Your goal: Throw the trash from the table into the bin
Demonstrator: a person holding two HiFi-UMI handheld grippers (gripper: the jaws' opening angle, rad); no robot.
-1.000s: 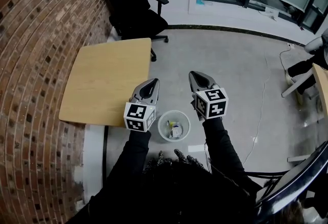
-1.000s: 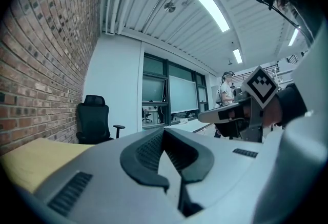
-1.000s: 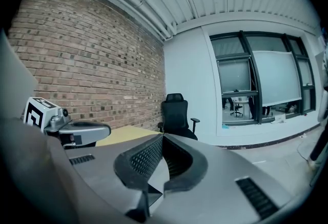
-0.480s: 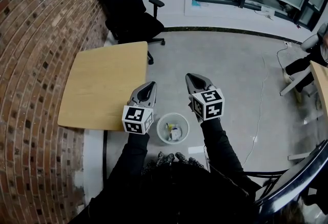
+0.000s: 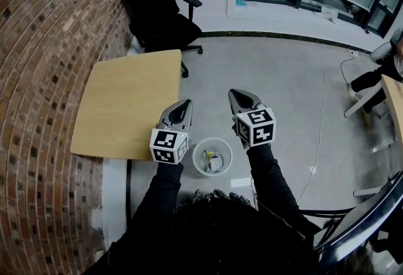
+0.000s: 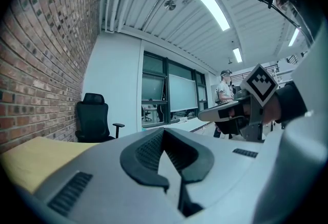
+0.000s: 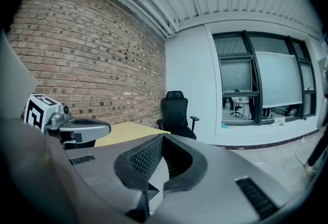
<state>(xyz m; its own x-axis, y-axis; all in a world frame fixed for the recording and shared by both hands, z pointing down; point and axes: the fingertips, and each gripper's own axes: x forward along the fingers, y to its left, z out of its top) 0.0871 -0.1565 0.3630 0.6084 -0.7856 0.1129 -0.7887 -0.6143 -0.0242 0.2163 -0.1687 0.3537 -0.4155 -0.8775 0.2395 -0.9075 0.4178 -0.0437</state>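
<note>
A round white bin (image 5: pixel 212 156) stands on the floor just off the table's near corner, with bits of trash lying inside it. The wooden table (image 5: pixel 126 97) at the left shows a bare top. My left gripper (image 5: pixel 183 107) hovers over the table's right edge, to the bin's upper left, shut and empty. My right gripper (image 5: pixel 238 97) hangs above the floor to the bin's upper right, also shut on nothing. In the left gripper view the jaws (image 6: pixel 163 135) are closed and the right gripper (image 6: pixel 230 113) shows beside them. The right gripper view shows its shut jaws (image 7: pixel 162 138) and the left gripper (image 7: pixel 77 128).
A brick wall (image 5: pixel 44 47) runs along the left. A black office chair (image 5: pixel 160 9) stands behind the table. A cable (image 5: pixel 321 123) lies across the grey floor, and a person (image 5: pixel 384 72) sits at the right edge beside another table.
Only the head view has shifted a little. Both grippers hold their places beside the bin and stay shut.
</note>
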